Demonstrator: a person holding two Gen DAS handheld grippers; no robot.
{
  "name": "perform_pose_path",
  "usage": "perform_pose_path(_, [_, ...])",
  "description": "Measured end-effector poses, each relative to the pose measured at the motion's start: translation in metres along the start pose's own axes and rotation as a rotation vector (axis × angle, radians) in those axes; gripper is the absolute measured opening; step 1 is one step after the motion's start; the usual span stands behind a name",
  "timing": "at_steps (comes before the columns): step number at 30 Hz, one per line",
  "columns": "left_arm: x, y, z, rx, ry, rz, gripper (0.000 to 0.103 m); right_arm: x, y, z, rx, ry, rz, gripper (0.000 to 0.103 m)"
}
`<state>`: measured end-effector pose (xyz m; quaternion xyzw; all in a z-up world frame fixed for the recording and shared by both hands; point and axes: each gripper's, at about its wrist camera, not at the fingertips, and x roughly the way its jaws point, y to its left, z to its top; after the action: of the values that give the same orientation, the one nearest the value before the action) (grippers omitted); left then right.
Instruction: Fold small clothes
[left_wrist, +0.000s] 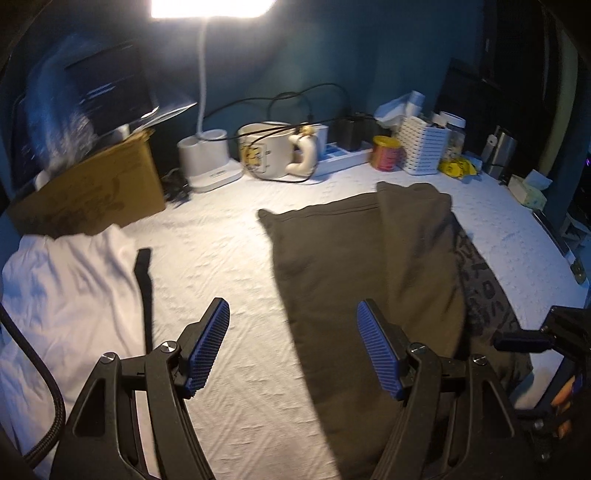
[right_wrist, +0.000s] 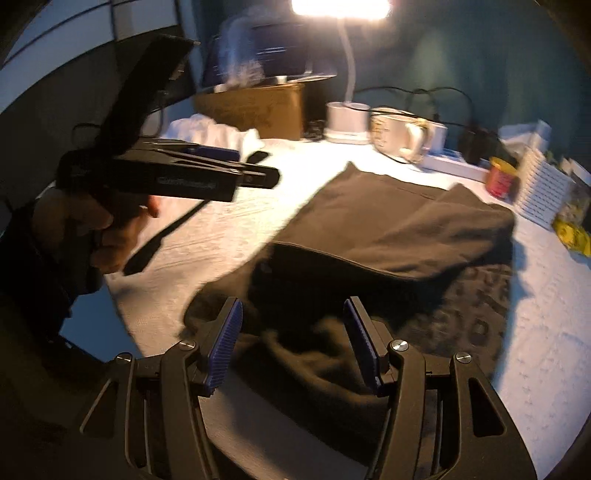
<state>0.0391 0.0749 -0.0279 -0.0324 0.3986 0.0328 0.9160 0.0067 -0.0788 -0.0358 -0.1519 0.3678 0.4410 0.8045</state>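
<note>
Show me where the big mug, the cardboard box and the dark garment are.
mug (left_wrist: 266, 155), left wrist view, on its side wall.
cardboard box (left_wrist: 92, 192), left wrist view, front face.
dark garment (right_wrist: 399, 229), right wrist view, folded top layer.

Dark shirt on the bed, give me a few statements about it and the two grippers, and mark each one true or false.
1. The dark shirt is partly folded, one side laid over the middle. True.
2. The left gripper is clamped on the shirt. False: its jaws stand open above the white bedcover, nothing between the pads.
3. The right gripper is open above the near edge of the shirt. True.
4. The cardboard box sits on top of the shirt. False: it stands apart, at the far left beside the white garment.
5. The big mug lies on its side. False: it stands upright.
</note>
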Motion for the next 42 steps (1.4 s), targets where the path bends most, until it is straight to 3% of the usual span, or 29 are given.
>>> perform_pose_path(20, [0.037, -0.126, 0.056, 0.28, 0.013, 0.036, 0.072, -0.026, -0.149, -0.027, 0.263, -0.084, -0.157, 0.06])
perform_pose_path(31, [0.094, -0.178, 0.071, 0.42, 0.109, -0.007, 0.071, -0.023, -0.205, -0.046, 0.375, -0.077, -0.177, 0.06])
perform_pose_path(36, [0.126, -0.19, 0.069, 0.501, 0.177, 0.044, 0.057, -0.019, -0.221, -0.051, 0.409, -0.062, -0.188, 0.06])
perform_pose_path(37, [0.128, -0.189, 0.068, 0.504, 0.184, 0.047, 0.05, -0.018, -0.224, -0.051, 0.414, -0.06, -0.19, 0.06])
perform_pose_path(40, [0.134, -0.175, 0.068, 0.487, 0.204, 0.045, 0.012, -0.016, -0.23, -0.048, 0.422, -0.056, -0.197, 0.06])
perform_pose_path(41, [0.134, -0.168, 0.069, 0.468, 0.205, 0.039, 0.004, -0.014, -0.232, -0.046, 0.421, -0.054, -0.199, 0.06])
perform_pose_path(42, [0.132, -0.16, 0.072, 0.434, 0.197, 0.027, 0.004, -0.013, -0.233, -0.045, 0.421, -0.052, -0.2, 0.06])
